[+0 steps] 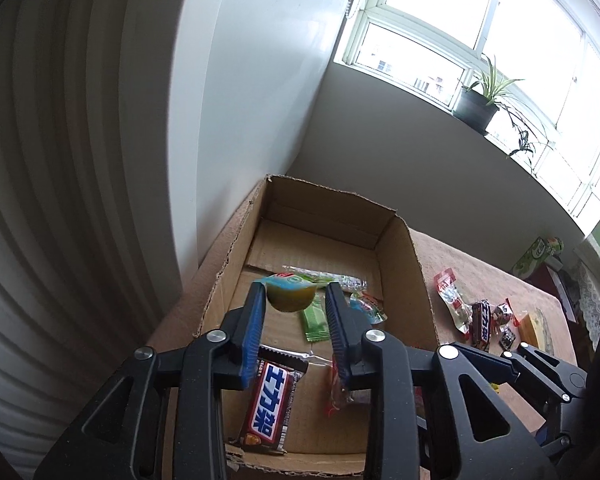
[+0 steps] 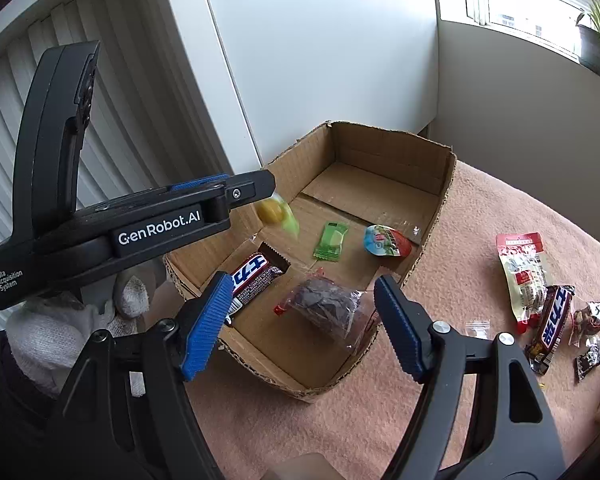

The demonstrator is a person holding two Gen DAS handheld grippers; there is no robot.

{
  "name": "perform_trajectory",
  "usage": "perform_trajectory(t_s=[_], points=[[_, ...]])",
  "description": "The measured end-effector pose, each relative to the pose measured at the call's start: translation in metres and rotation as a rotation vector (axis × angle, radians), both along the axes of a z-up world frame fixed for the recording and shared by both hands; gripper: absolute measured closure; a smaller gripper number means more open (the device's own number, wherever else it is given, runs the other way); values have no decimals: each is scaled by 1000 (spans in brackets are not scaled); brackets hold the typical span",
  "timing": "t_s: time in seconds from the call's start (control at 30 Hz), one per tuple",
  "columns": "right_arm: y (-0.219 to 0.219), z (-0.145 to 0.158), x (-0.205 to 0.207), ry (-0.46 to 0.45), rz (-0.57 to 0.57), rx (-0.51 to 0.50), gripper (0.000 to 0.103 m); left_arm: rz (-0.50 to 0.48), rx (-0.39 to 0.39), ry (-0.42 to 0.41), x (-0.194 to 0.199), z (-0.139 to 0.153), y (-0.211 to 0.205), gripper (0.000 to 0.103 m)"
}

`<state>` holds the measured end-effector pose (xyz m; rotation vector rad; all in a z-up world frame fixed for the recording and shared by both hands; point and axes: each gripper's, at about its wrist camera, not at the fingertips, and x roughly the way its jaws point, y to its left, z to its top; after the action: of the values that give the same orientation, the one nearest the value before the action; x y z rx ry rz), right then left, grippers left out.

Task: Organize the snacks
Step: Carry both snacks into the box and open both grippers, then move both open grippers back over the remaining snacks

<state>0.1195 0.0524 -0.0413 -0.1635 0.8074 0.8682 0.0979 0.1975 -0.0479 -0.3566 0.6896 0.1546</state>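
Observation:
My left gripper (image 1: 294, 294) hangs over the open cardboard box (image 1: 404, 264), jaws apart. A yellow jelly cup (image 1: 290, 298) is in the air between the fingertips, blurred; in the right wrist view the jelly cup (image 2: 274, 212) is just off the left gripper's tip (image 2: 266, 188), over the box (image 2: 432, 220). Inside the box lie a Snickers bar (image 2: 254, 274), a green wafer packet (image 2: 330, 240), a red jelly cup (image 2: 386, 240) and a bag of dark snacks (image 2: 326, 308). My right gripper (image 2: 304, 300) is open and empty above the box's near edge.
Several loose snacks lie on the pink cloth right of the box: a red-and-white packet (image 2: 522, 272), a second Snickers bar (image 2: 552, 326), small wrapped sweets (image 2: 590, 318). White wall and blinds stand behind the box. A potted plant (image 1: 478, 106) sits on the windowsill.

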Motion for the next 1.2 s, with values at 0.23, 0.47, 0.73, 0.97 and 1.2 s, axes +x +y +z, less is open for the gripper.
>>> perform_trajectory(t_s=[0.23,0.47,0.73,0.97,1.2], points=[[-26,4,2,6,-37,24,27,10,2,-18,-2,6,0,54],[-69,13,0,-8,-91,45,27,-8,3,-41,-8,14,-12,54],[-142,6,-2,-28,-231,9,27,-70,28,-87,-22,29,-45,54],[-186,-22,7,10,-321,-54,27,-171,32,-95,-27,31,-87,54],[-189,-46,17,58,-319,-68,27,-269,32,-41,-16,12,-135,54]])
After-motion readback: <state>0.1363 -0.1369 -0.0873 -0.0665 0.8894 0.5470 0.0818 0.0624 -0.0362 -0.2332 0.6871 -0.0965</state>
